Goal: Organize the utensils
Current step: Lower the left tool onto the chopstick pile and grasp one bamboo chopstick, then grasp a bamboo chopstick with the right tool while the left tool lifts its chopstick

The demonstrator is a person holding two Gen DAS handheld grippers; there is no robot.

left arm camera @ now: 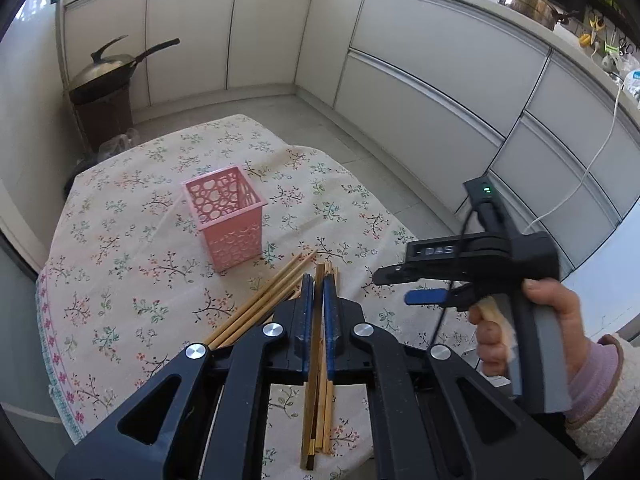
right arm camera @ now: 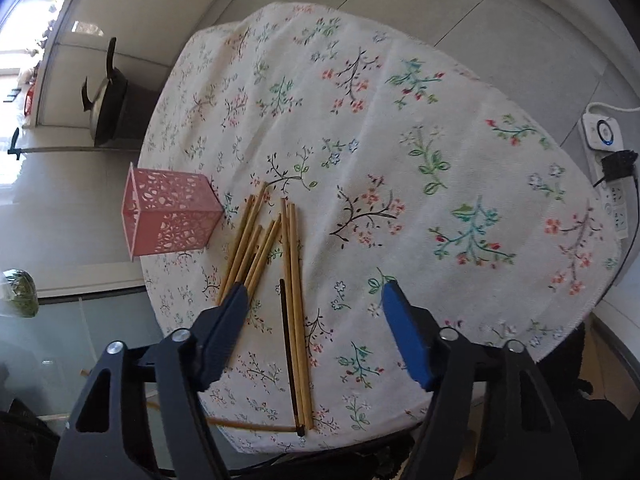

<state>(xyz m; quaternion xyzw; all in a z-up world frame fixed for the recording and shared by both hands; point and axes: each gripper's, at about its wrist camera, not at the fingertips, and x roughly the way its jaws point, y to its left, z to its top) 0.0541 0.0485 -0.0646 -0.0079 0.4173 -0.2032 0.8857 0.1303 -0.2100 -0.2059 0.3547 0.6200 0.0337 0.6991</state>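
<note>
My left gripper [left arm camera: 318, 280] is shut on a small bundle of bamboo chopsticks [left arm camera: 318, 364], held lengthwise between its blue pads above the flowered tablecloth [left arm camera: 120, 280]. An upright pink perforated basket [left arm camera: 224, 216] stands ahead and slightly to the left, empty as far as I can see. More chopsticks [left arm camera: 256, 308] lie fanned on the cloth beside my left fingers. In the right wrist view my right gripper [right arm camera: 314, 296] stands open over several loose chopsticks [right arm camera: 294, 300], one of them dark [right arm camera: 285, 340], not touching them. The basket [right arm camera: 168, 216] is to their left.
A lidded wok [left arm camera: 108, 72] sits on a brown stand beyond the table. White cabinets [left arm camera: 440, 60] curve around the far side, with steel pots [left arm camera: 524, 0] on the counter. A power strip [right arm camera: 604, 140] lies on the floor off the table's right edge. One chopstick [right arm camera: 248, 426] lies along the near edge.
</note>
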